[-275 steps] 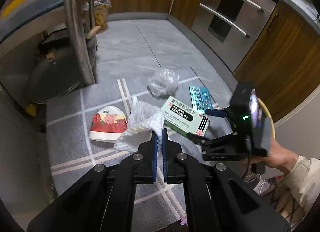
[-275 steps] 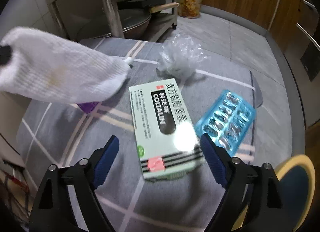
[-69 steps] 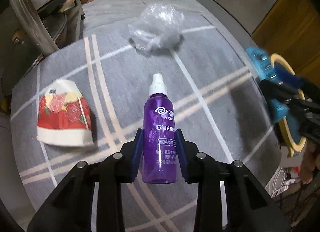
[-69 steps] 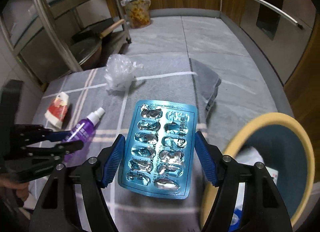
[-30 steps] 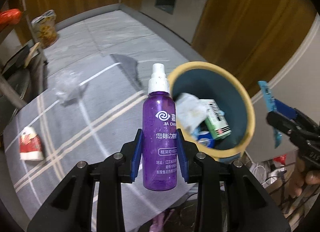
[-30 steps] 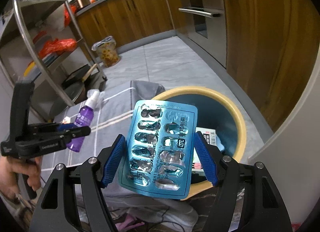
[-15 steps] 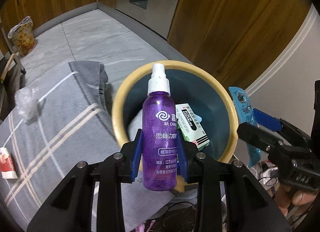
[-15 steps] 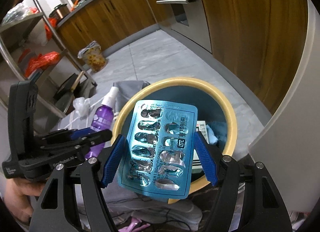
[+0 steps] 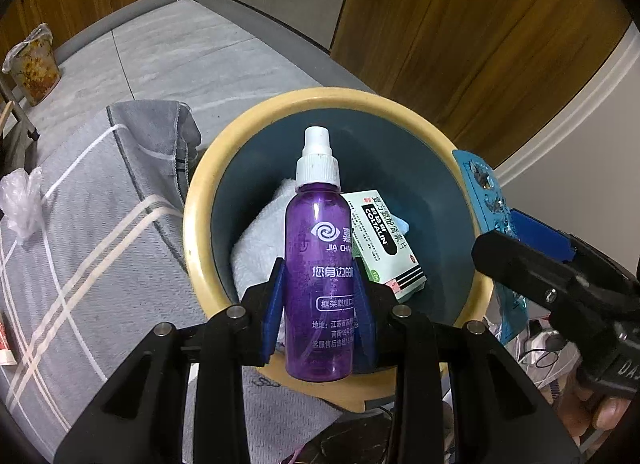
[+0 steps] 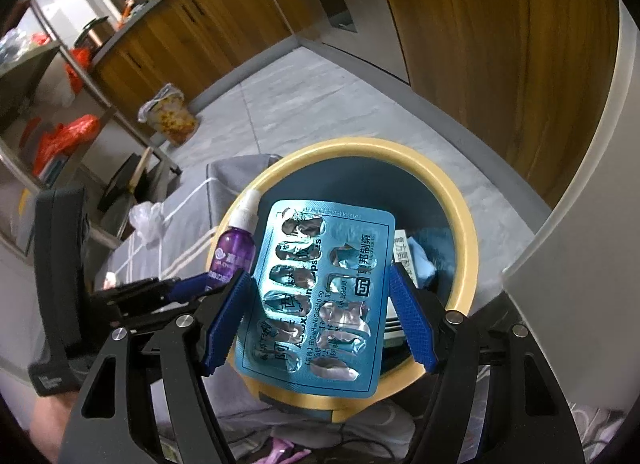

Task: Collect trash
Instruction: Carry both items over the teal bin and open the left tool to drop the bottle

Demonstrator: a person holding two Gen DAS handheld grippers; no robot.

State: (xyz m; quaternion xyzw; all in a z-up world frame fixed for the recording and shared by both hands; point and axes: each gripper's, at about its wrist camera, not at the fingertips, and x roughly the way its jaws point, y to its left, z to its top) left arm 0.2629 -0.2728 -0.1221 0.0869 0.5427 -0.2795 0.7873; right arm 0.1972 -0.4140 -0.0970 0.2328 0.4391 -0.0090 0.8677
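Wood-fronted kitchen cabinets (image 10: 460,24) and a grey tiled floor (image 9: 180,48) lie ahead of you, with a metal shelving rack (image 10: 60,76) off to the left in the right wrist view. On the floor you have a grey rug with pale crossing stripes (image 9: 80,244), one corner folded back beside the bin. Below both your grippers stands the round trash bin (image 9: 200,192), yellow at the rim and dark blue inside; it already holds a white cloth (image 9: 260,232) and a green-and-white medicine box (image 9: 384,240) lying just beside each other. Your left gripper (image 9: 318,304) is clamped narrowly on a purple spray bottle (image 9: 318,264), its blue pads (image 9: 274,304) pressing the bottle's lower sides, white cap pointing away from you, the bottle held above the bin's opening. Your right gripper (image 10: 320,316) stands wide, its jaws closed against the two long edges of a blue blister pack (image 10: 320,296) whose pockets look mostly burst, though the foil glare makes that hard to confirm; the pack hangs over the bin's near rim. Out on the rug, well apart from the bin, sits a crumpled clear plastic bag (image 9: 22,200), and a red-and-white scrap (image 9: 5,344) shows at the left edge of the left wrist view.
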